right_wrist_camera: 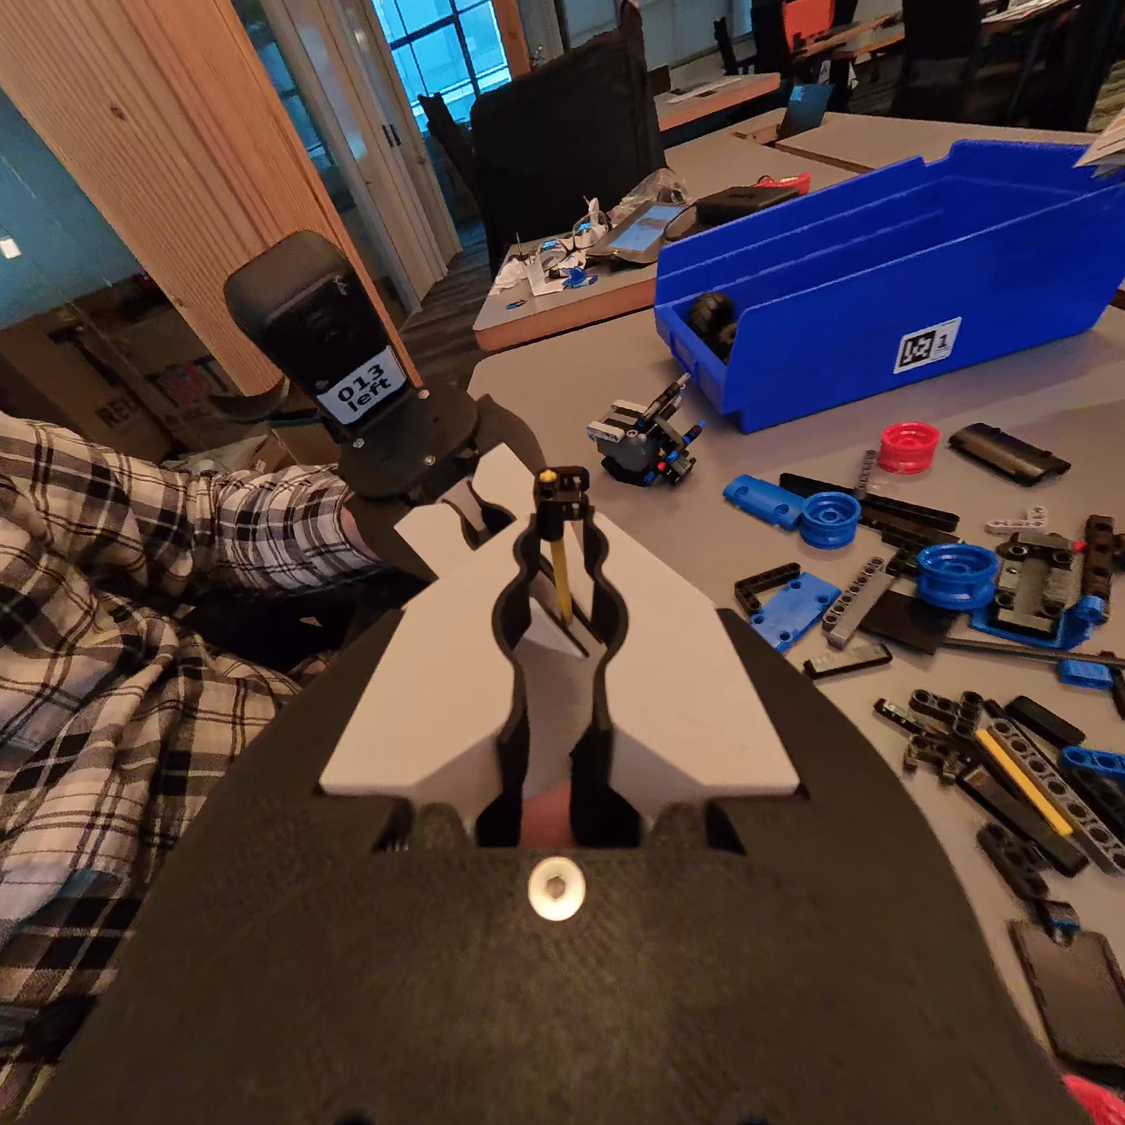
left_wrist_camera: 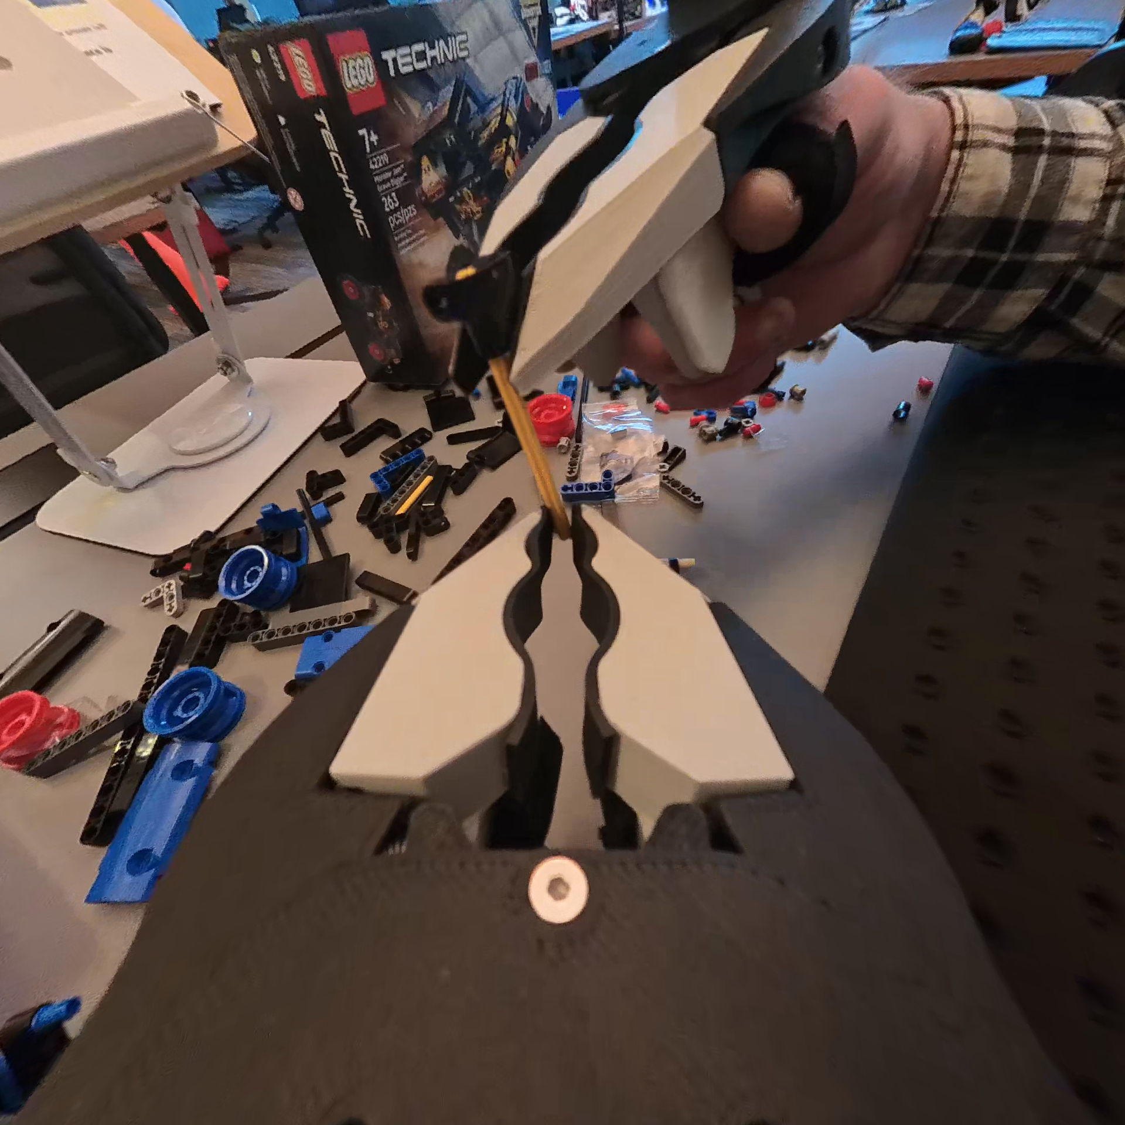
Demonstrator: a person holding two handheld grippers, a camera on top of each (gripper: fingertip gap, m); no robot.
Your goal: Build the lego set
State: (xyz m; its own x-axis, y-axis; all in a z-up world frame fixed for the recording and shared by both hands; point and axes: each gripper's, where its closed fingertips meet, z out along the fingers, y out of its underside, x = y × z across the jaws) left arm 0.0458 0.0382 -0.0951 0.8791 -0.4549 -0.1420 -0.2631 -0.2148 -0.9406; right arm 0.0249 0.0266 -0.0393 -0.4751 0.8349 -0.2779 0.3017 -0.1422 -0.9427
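Observation:
My left gripper (left_wrist_camera: pixel 558 522) is shut on the lower end of a thin yellow axle (left_wrist_camera: pixel 529 450), held above the grey table (left_wrist_camera: pixel 761 487). My right gripper (left_wrist_camera: pixel 490 316) comes in from the upper right and is shut on a small black connector (left_wrist_camera: pixel 472 304) that sits on the axle's upper end. In the right wrist view the right gripper (right_wrist_camera: pixel 559 517) holds the black connector (right_wrist_camera: pixel 560 490). The yellow axle (right_wrist_camera: pixel 561 578) runs down from it to the left gripper (right_wrist_camera: pixel 572 636) behind. The axle's yellow tip shows at the top of the connector.
Loose black, blue and red pieces litter the table, with blue wheels (left_wrist_camera: pixel 255 575) and a red wheel (left_wrist_camera: pixel 551 417). The set's box (left_wrist_camera: pixel 389 201) and a white stand (left_wrist_camera: pixel 182 462) are at the back. A blue bin (right_wrist_camera: pixel 883 292) and a small sub-assembly (right_wrist_camera: pixel 645 444) stand farther off. Carpet (left_wrist_camera: pixel 1004 669) lies past the table edge. The tips of one gripper are about 6 cm away from the tips of the other.

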